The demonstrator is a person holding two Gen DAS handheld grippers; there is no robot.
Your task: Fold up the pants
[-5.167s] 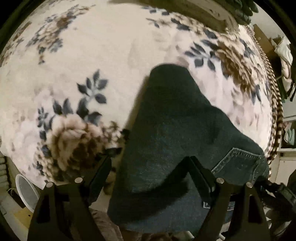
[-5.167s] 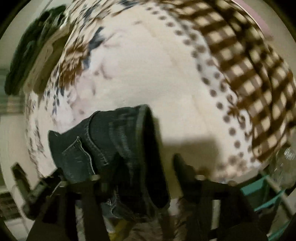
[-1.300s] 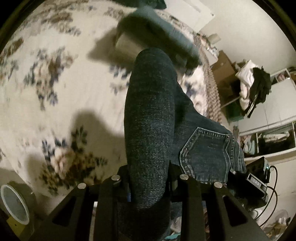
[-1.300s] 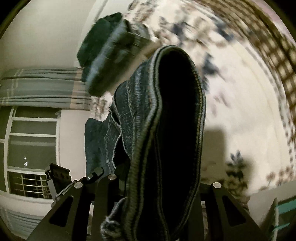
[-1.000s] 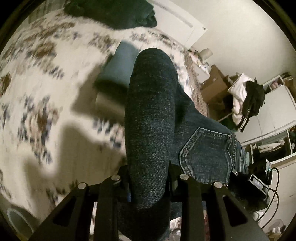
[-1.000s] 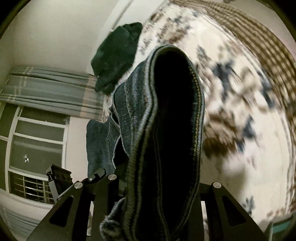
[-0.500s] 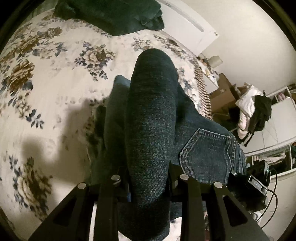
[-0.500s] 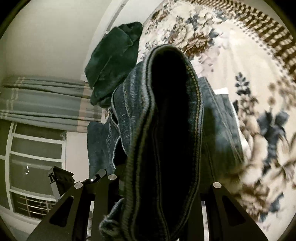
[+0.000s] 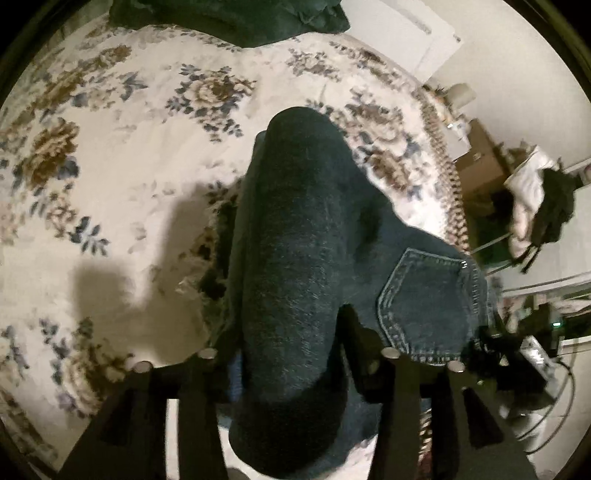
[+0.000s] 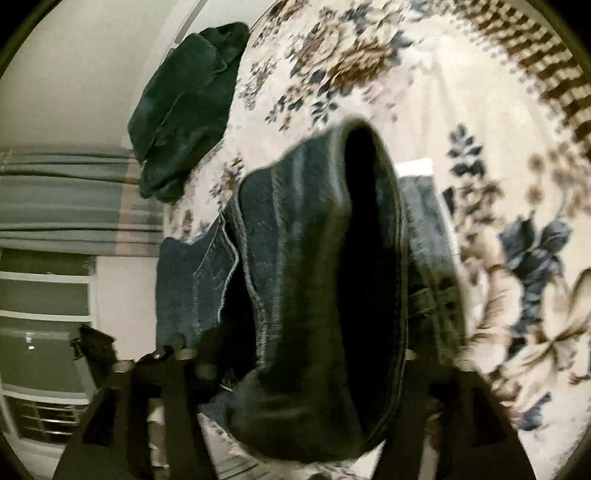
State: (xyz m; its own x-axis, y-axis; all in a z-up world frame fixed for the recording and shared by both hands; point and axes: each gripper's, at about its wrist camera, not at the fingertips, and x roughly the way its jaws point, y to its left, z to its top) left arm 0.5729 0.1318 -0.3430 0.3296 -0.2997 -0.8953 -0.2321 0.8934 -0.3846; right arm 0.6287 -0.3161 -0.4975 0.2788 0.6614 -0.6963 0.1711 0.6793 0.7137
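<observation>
The folded dark blue jeans [image 9: 295, 258] fill the middle of the left wrist view, back pocket [image 9: 428, 306] to the right. My left gripper [image 9: 291, 354] has its fingers spread a little with the fold of denim still between them. In the right wrist view the jeans [image 10: 314, 277] show their folded edge and dark inner gap. My right gripper [image 10: 299, 354] also stands parted around the bundle. The jeans rest low over another folded blue garment [image 10: 424, 221] on the floral bedspread [image 9: 110, 147].
A dark green folded garment [image 9: 229, 18] lies at the bed's far edge, also in the right wrist view [image 10: 184, 103]. A checked blanket border [image 10: 535, 66] runs along the bed's side. Shelves, boxes and clothes [image 9: 535, 206] stand to the right. Curtains and a window [image 10: 55, 221] are to the left.
Both grippers carried the jeans across the bed and lowered them onto the other folded blue garment. In the last half second both sets of fingers have spread apart from their tight grip.
</observation>
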